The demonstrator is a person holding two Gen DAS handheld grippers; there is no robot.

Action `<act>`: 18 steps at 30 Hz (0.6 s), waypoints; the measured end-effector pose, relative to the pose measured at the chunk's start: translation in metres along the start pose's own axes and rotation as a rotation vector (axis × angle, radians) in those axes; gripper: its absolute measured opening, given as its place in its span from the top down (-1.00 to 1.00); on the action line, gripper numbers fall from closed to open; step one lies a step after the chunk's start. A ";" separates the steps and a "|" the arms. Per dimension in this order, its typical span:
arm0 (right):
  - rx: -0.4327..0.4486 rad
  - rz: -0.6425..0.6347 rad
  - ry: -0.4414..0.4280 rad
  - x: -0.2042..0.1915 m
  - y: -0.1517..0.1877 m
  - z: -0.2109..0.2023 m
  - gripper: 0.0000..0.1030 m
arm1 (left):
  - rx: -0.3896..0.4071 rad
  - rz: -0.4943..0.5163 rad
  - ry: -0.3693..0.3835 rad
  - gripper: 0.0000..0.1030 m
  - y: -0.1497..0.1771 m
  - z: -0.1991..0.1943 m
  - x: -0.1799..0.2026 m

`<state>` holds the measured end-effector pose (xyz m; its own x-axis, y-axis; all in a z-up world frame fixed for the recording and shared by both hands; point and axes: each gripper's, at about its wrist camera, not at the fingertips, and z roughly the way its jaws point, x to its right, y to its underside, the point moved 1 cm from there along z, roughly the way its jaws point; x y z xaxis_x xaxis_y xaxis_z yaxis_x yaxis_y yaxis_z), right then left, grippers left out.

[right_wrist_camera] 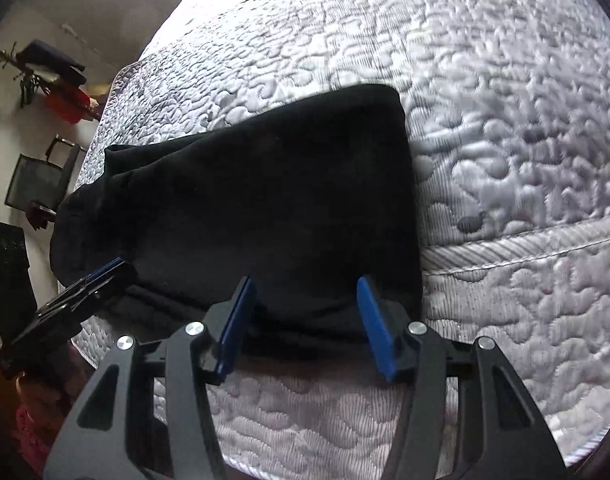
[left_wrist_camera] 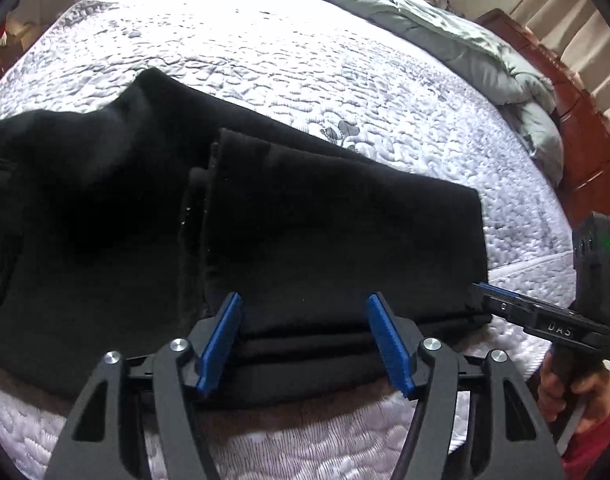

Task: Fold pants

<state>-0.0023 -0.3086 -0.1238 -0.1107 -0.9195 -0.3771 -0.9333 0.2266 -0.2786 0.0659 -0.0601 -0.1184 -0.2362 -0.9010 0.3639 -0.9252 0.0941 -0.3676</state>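
Where the white quilted bed cover [left_wrist_camera: 345,92] spreads across the bed, the black pants [left_wrist_camera: 145,208] lie flat near its front edge, folded over so that the leg ends rest on top of the upper part, making a thick dark rectangle with a straight fold at its right end and layered edges along the near side. A patch pocket shows at the far left of the cloth. A rumpled grey duvet [left_wrist_camera: 485,48] is bunched along the far side of the bed, against a reddish wooden headboard [left_wrist_camera: 577,128]. Both grippers point steeply down at the near edge of the pants. The left gripper [left_wrist_camera: 305,336] stands with its blue pads wide apart, straddling the stacked edge, and no cloth is pinched between them. The right gripper [right_wrist_camera: 305,320], near the folded right end, has its pads parted about as wide over the edge of the cloth, not clamped on it. In the left wrist view the right gripper's fingers come in from the lower right, borne by a hand [left_wrist_camera: 573,392] with a red sleeve.
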 end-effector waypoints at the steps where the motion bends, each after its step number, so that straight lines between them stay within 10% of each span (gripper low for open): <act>1: 0.010 -0.006 -0.001 -0.003 0.000 -0.006 -0.10 | -0.001 -0.018 0.015 -0.28 0.002 -0.007 -0.005; 7: 0.051 -0.094 -0.077 -0.041 0.009 -0.031 -0.23 | 0.095 -0.104 -0.033 -0.47 0.012 -0.072 -0.060; 18: -0.011 -0.218 -0.068 -0.091 0.017 -0.003 -0.23 | 0.195 -0.558 -0.104 -0.47 0.045 -0.142 -0.258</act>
<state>-0.0092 -0.2218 -0.0916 0.1172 -0.9225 -0.3677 -0.9365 0.0206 -0.3501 0.0432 0.2364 -0.1069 0.3089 -0.8297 0.4650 -0.8273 -0.4756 -0.2990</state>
